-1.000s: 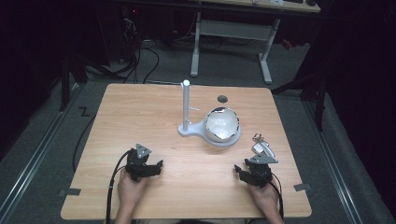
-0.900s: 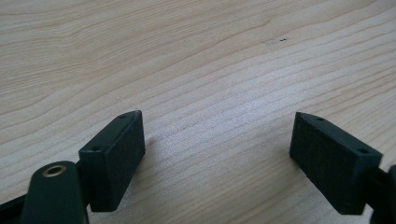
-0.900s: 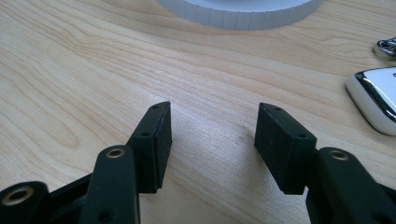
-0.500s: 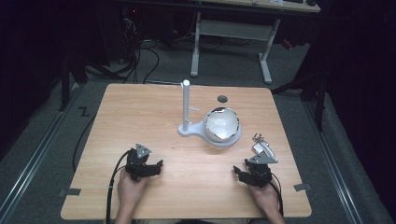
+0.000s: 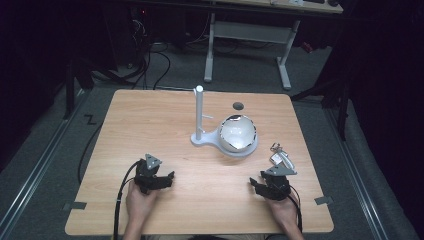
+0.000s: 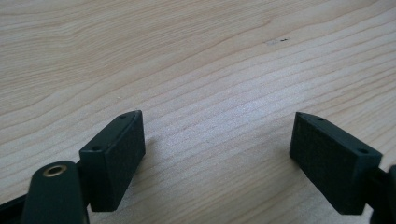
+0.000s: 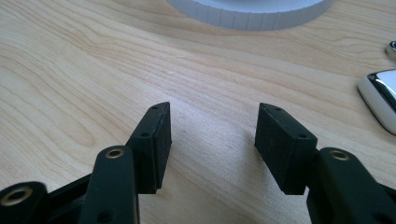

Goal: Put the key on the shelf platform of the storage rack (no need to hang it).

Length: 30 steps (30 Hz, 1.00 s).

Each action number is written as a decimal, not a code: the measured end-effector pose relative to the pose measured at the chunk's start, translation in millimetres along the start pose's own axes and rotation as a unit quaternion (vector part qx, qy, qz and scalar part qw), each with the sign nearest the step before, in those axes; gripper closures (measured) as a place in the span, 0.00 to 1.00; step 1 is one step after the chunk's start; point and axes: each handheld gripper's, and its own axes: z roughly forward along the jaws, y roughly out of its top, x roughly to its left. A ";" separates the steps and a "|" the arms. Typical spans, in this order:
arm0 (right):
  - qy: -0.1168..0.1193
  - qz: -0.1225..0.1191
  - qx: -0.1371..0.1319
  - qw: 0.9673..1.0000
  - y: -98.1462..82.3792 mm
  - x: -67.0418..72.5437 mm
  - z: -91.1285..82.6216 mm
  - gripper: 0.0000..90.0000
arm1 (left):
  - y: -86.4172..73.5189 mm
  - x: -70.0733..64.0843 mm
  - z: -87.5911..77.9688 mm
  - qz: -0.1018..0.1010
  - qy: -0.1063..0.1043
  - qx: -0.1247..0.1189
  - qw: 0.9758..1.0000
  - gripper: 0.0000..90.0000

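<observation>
My left gripper [image 5: 166, 178] rests low over the wooden table [image 5: 150, 120] at the near left, held by a hand. Its jaws stand wide open over bare wood [image 6: 217, 140]. My right gripper [image 5: 256, 185] sits at the near right in the other hand. It is open with nothing between its pads [image 7: 212, 126], and its jaws have just been closing a little. A white stand [image 5: 202, 140] with an upright pole [image 5: 199, 112] carries a round shiny bowl-like part [image 5: 237, 132] mid-table. The stand's white rim [image 7: 247, 11] lies ahead of the right gripper.
A small shiny metal object [image 5: 279, 157] lies just beyond the right gripper, at the right edge of the right gripper view [image 7: 380, 95]. A dark round spot [image 5: 238, 105] marks the table behind the stand. Cables trail from both grippers toward the near edge.
</observation>
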 end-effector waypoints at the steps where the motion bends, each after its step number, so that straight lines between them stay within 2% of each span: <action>1: 0.003 0.004 -0.002 1.000 0.5 -0.2 -0.2 0.52 | 0.0 0.0 0.0 0.000 0.000 0.000 1.000 0.21; 6: 0.005 0.006 -0.003 1.000 1.3 -1.3 -1.4 0.54 | 0.0 0.1 0.0 0.000 0.000 0.000 1.000 0.21; 15: 0.022 0.041 -0.001 0.999 2.6 -7.2 -7.8 0.52 | 0.0 0.0 0.0 0.000 0.000 0.000 1.000 0.21; 20: 0.027 0.045 0.006 0.999 3.8 -11.1 -12.2 0.52 | 0.0 -0.2 0.1 0.000 0.001 0.000 1.000 0.21; 30: 0.028 0.044 -0.004 0.999 9.9 -21.3 -24.5 0.54 | 0.1 -0.2 0.1 0.000 0.001 0.000 1.000 0.21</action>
